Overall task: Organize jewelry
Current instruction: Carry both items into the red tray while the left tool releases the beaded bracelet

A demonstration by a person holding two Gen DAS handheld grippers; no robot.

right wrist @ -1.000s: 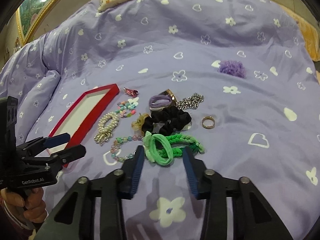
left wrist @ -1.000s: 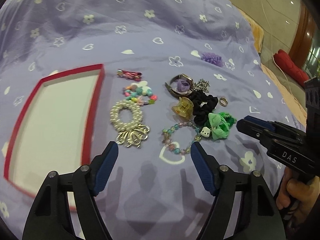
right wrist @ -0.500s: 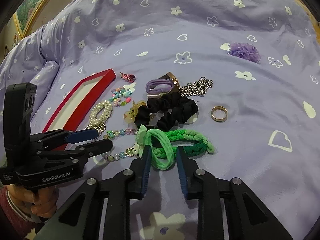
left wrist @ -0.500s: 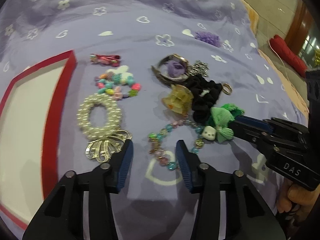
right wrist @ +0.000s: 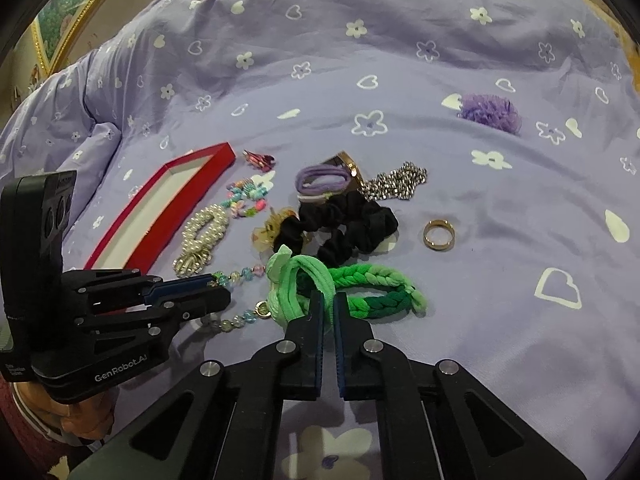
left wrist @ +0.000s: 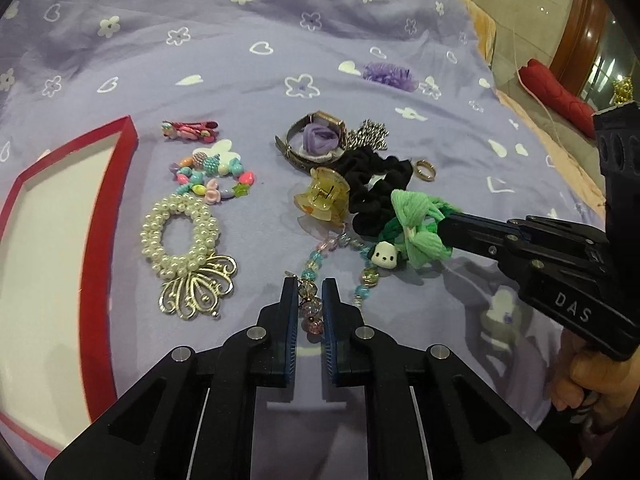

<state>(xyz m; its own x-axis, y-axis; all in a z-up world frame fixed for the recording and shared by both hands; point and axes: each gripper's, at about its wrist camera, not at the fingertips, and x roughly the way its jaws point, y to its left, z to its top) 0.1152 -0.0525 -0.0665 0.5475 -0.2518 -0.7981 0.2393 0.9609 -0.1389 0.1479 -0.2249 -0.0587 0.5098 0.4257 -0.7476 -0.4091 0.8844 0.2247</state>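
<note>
1. Left wrist view: left hand-held gripper point(left wrist: 306, 300) nearly closed, clamped on the near loop of the pastel glass-bead bracelet with white dog charm point(left wrist: 316, 264) lying on the lavender heart-and-flower bedspread point(left wrist: 240, 60); the rest of the strand runs away from the jaws toward the amber plastic claw clip point(left wrist: 322, 196)
2. Same view: red-rimmed white-lined shallow tray point(left wrist: 108, 216) lies left of the gripper, long axis running away from camera, so the bracelet's likely trip is leftward past the pearl-bead scrunchie with silver filigree bow point(left wrist: 182, 240); left hand is the nearer one to the tray
3. Right wrist view: right hand-held gripper point(right wrist: 329, 312) pinched on the light-green loop of the green braided fabric hair tie point(right wrist: 344, 284), whose braid runs off to the right
4. Same view: tray point(right wrist: 188, 196) sits far left beyond the other gripper; gold ring point(right wrist: 439, 234) is apart, to the right
5. Hard to tell: bracelet clasp blurred, tray's near edge cut off in left view, whether tie and dog charm are tangled
</note>
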